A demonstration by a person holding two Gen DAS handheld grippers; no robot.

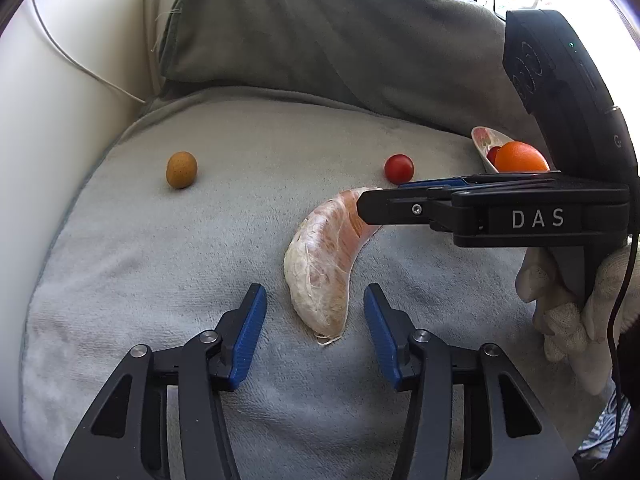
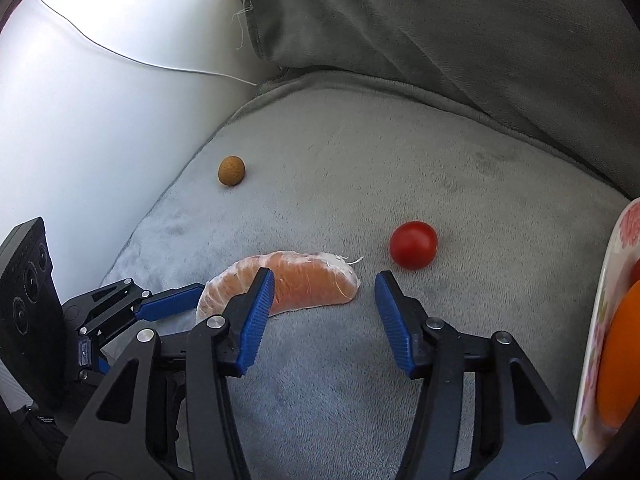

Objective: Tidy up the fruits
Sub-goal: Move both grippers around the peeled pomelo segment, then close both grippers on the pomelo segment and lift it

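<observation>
A peeled orange segment (image 1: 326, 264) lies on the grey cushion (image 1: 160, 264). My left gripper (image 1: 315, 310) is open, its blue pads either side of the segment's near end, not touching. My right gripper (image 2: 325, 296) is open just short of the segment (image 2: 304, 284), which lies across in front of it; it shows from the side in the left wrist view (image 1: 370, 204) over the segment's far end. A red cherry tomato (image 1: 399, 168) (image 2: 413, 245) and a small brown fruit (image 1: 181, 169) (image 2: 231, 171) lie on the cushion beyond. A floral dish (image 1: 482, 138) (image 2: 608, 320) holds an orange (image 1: 520, 157) (image 2: 620, 360) and a red fruit.
A grey back cushion (image 1: 340, 40) rises behind the seat. A white sofa arm (image 1: 60, 120) with a thin white cable (image 2: 140, 62) is at the left. Black cables run at the top right. A gloved hand (image 1: 568, 304) holds the right gripper.
</observation>
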